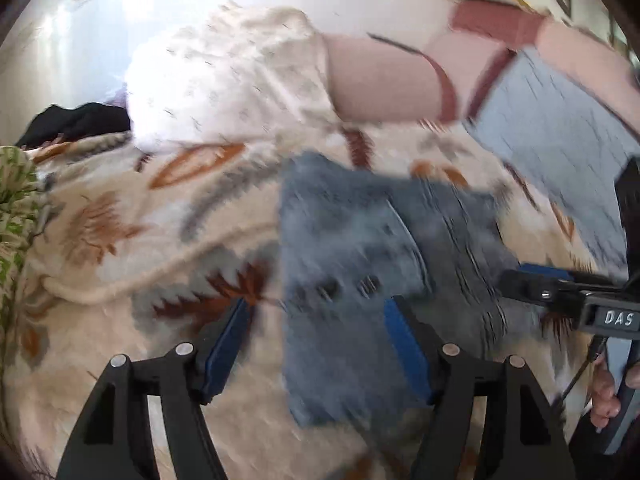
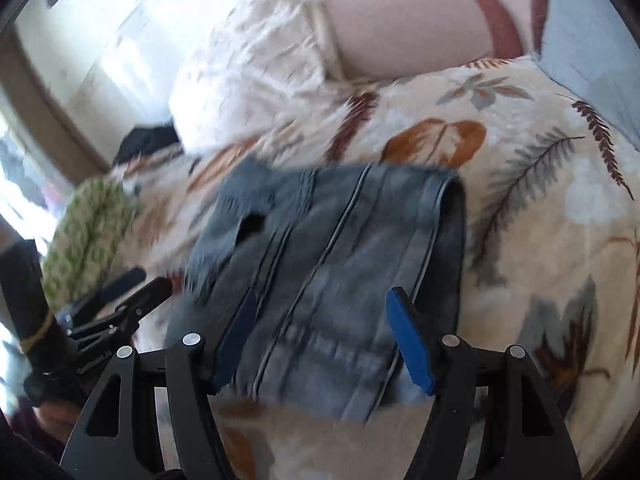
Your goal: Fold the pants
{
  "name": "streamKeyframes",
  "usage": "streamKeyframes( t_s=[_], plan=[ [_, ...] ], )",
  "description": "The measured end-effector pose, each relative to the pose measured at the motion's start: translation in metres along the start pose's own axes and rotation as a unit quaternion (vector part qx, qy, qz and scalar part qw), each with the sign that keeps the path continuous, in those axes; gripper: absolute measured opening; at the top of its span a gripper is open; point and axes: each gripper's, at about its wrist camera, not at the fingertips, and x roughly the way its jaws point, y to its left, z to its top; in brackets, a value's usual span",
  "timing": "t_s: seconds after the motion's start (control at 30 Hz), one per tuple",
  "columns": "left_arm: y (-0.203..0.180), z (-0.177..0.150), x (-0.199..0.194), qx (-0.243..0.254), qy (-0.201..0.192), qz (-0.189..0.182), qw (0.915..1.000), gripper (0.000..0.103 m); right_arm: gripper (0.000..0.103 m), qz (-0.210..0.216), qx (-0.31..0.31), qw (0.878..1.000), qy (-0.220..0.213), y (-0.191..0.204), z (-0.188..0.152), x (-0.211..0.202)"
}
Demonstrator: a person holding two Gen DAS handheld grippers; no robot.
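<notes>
Faded blue denim pants (image 2: 332,276), folded into a seamed rectangular stack on the leaf-printed blanket (image 2: 520,184), with both tongs (image 1: 320,348) (image 2: 324,344) apart above them.

Folded pants (image 2: 332,276) on blanket (image 2: 532,208); pillow (image 2: 256,72) behind.

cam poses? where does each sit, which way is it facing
Left wrist: on the left tool, facing forward and down at the folded jeans on the leaf-print blanket; right tool and fingers at right.
Right wrist: on the right tool, above the same jeans; left tool lower left.
Shared: jeans, blanket, white pillow.
</notes>
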Motion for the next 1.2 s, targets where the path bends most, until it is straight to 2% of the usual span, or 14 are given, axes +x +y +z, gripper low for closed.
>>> streamKeyframes(
  t_s=[0.13,0.23,0.3,0.37,0.47,0.53,0.6,0.73,0.83,0.93,1.03,1.13,1.2],
  plan=[
    [0.002,-0.009,0.021,-0.006,0.010,0.009,0.9999,0.075,0.067,-0.018,-0.007,0.999,0.025,0.004,-0.024,0.016],
    [0.012,-0.008,0.040,-0.025,0.027,0.007,0.9993,0.080,0.069,-0.028,-0.032,0.999,0.024,0.004,-0.032,0.031],
    [0.015,-0.006,0.035,-0.039,0.026,0.003,0.9989,0.080,0.069,-0.026,-0.026,0.999,0.020,0.003,-0.032,0.030],
    [0.015,-0.005,0.018,-0.044,0.006,0.007,0.9990,0.080,0.068,-0.020,-0.017,1.000,0.012,0.002,-0.029,0.020],
    [0.013,-0.004,-0.020,-0.045,-0.030,0.014,0.9984,0.080,0.068,-0.013,0.002,0.999,-0.051,0.003,-0.030,-0.019],
    [0.009,-0.003,-0.046,-0.045,-0.046,0.026,0.9976,0.088,0.068,-0.005,0.006,0.996,-0.086,0.008,-0.035,-0.046],
    [0.006,-0.001,-0.072,-0.049,-0.063,0.040,0.9960,0.094,0.069,-0.018,-0.009,0.993,-0.119,0.019,-0.041,-0.071],
    [-0.002,0.002,-0.119,-0.047,-0.100,0.062,0.9919,0.101,0.071,-0.030,-0.032,0.985,-0.170,0.042,-0.052,-0.119],
    [-0.007,0.003,-0.143,-0.037,-0.115,0.083,0.9891,0.103,0.078,-0.036,-0.046,0.981,-0.187,0.055,-0.057,-0.141],
    [-0.011,0.001,-0.163,-0.027,-0.133,0.104,0.9853,0.103,0.078,-0.041,-0.058,0.977,-0.202,0.066,-0.060,-0.156],
    [-0.012,-0.001,-0.175,-0.026,-0.135,0.124,0.9827,0.103,0.078,-0.049,-0.065,0.974,-0.212,0.076,-0.062,-0.167],
    [-0.014,-0.004,-0.188,-0.030,-0.138,0.128,0.9817,0.103,0.079,-0.043,-0.070,0.972,-0.222,0.083,-0.067,-0.177],
    [-0.014,-0.006,-0.195,-0.035,-0.143,0.133,0.9801,0.103,0.079,-0.054,-0.080,0.968,-0.231,0.089,-0.070,-0.183]
  ],
)
